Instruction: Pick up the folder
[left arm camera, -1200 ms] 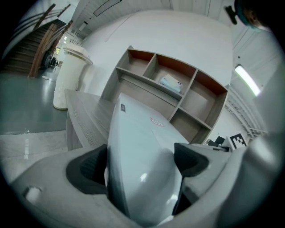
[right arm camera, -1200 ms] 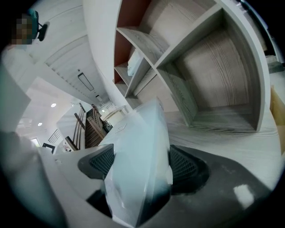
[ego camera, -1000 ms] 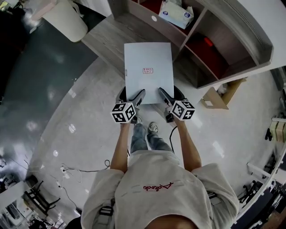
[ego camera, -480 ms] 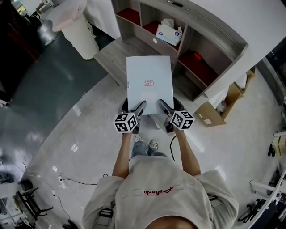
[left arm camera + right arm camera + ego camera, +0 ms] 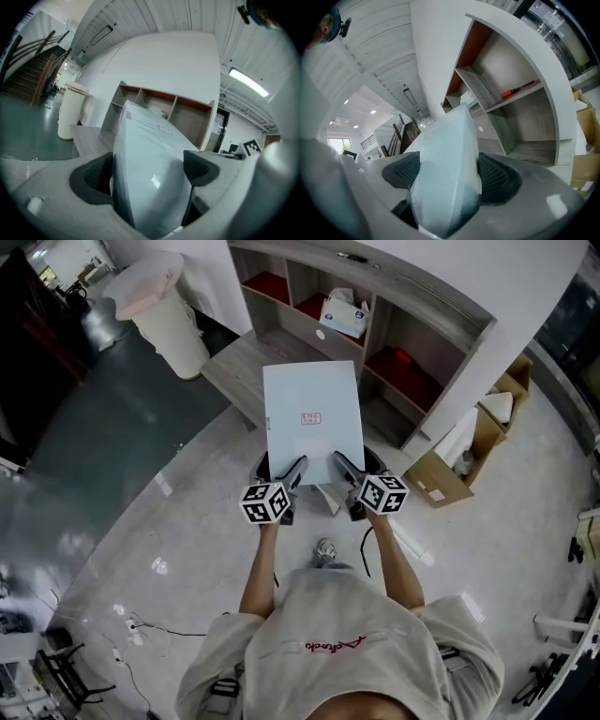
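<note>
Since the left claw (image 5: 294,467) and right claw (image 5: 337,461) both clamp the folder (image 5: 312,418), held clear of the worktop (image 5: 236,369), the pickup looks complete.

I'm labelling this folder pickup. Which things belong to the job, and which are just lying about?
In the job: pale blue flat folder; left gripper and right gripper, both shut on it.
Lying about: white tissue box in the wooden shelf; white bin with pink lid; open brown cardboard box; red-handled screwdriver.
</note>
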`<act>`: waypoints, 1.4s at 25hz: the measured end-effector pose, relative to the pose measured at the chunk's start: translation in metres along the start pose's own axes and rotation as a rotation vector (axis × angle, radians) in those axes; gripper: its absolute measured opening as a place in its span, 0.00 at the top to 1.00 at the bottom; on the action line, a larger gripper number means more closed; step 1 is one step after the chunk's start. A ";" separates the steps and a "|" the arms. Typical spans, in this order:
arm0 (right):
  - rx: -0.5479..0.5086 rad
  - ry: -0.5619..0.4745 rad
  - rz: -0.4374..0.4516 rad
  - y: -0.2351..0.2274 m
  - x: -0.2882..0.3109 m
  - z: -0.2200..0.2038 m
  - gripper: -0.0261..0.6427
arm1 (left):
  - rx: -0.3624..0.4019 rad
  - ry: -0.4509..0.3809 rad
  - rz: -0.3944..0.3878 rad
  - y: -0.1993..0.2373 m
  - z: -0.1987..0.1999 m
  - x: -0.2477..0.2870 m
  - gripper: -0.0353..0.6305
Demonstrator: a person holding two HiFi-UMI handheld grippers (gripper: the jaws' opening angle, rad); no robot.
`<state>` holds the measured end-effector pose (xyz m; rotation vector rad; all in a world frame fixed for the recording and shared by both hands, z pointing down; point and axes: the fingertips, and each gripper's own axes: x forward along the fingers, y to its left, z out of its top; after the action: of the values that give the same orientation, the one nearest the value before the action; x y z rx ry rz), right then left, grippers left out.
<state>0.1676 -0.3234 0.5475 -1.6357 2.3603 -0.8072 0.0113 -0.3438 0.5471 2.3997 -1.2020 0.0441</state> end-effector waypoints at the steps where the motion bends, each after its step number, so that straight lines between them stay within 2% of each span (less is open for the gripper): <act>1: -0.002 -0.001 0.000 0.004 -0.004 -0.003 0.36 | -0.001 -0.001 -0.001 -0.001 -0.002 -0.005 0.23; 10: -0.016 0.000 0.001 0.050 -0.050 -0.040 0.36 | -0.011 -0.010 0.003 -0.007 -0.024 -0.078 0.23; 23: -0.042 -0.025 0.006 0.103 -0.139 -0.078 0.37 | 0.006 -0.031 -0.007 -0.048 -0.055 -0.174 0.23; 35: -0.068 -0.026 0.008 0.119 -0.180 -0.092 0.37 | -0.003 -0.049 -0.005 -0.070 -0.073 -0.212 0.23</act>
<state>0.1017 -0.0986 0.5333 -1.6507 2.3997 -0.7073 -0.0538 -0.1180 0.5384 2.4134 -1.2173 -0.0177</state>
